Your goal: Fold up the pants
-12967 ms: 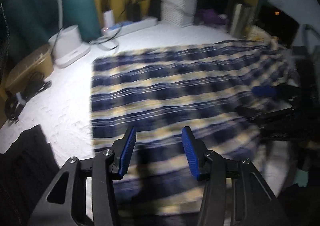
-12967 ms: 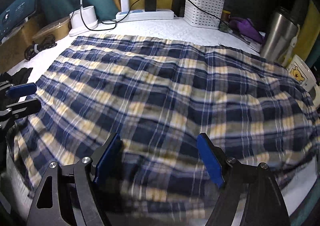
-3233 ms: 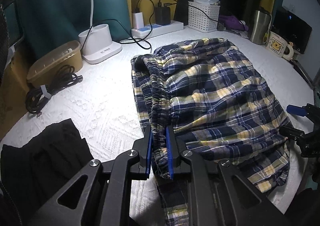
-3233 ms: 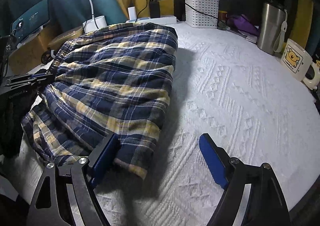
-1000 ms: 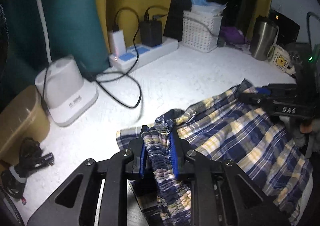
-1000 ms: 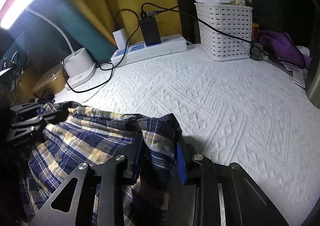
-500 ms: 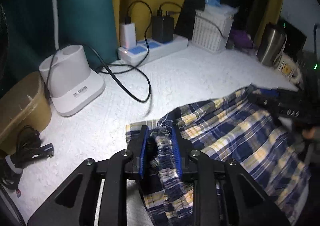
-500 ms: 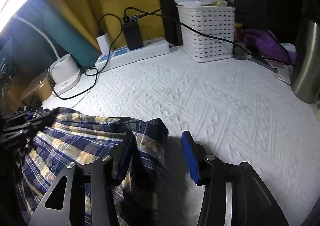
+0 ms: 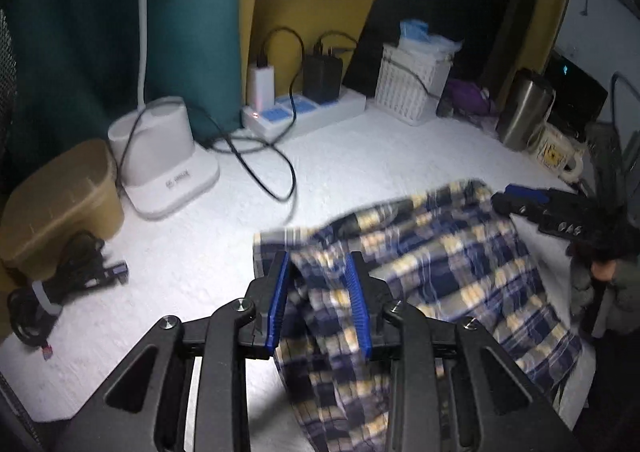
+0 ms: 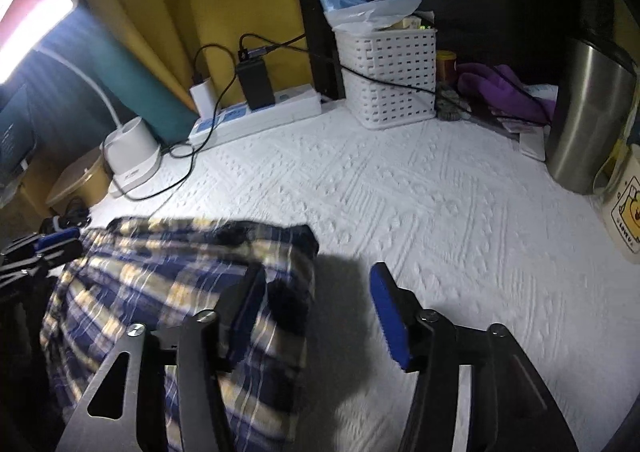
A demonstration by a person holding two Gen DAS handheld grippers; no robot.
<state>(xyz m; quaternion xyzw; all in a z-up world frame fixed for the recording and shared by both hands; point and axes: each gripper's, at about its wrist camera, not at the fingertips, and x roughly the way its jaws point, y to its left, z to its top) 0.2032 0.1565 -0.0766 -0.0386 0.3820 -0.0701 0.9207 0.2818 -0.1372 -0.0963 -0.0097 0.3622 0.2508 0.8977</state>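
The blue and yellow plaid pants (image 9: 432,272) lie folded on the white textured tablecloth (image 9: 360,156). They also show in the right wrist view (image 10: 168,284). My left gripper (image 9: 318,292) is open, its blue pads on either side of the pants' near left corner, no longer pinching it. My right gripper (image 10: 316,312) is open wide at the pants' right edge; its left finger lies over the cloth, its right finger over bare tablecloth. The right gripper also shows in the left wrist view (image 9: 520,198), and the left one in the right wrist view (image 10: 52,240).
At the back stand a white lamp base (image 9: 164,160), a power strip with chargers and cables (image 9: 304,108), a white basket (image 10: 388,76), a steel tumbler (image 10: 588,112) and a mug (image 10: 626,208). A tan box (image 9: 52,204) and a coiled black cable (image 9: 60,284) lie left.
Both grippers carried the pants' edge over and set it down, then opened. The right one opened half a second ago and is now wider; the left one has just let go.
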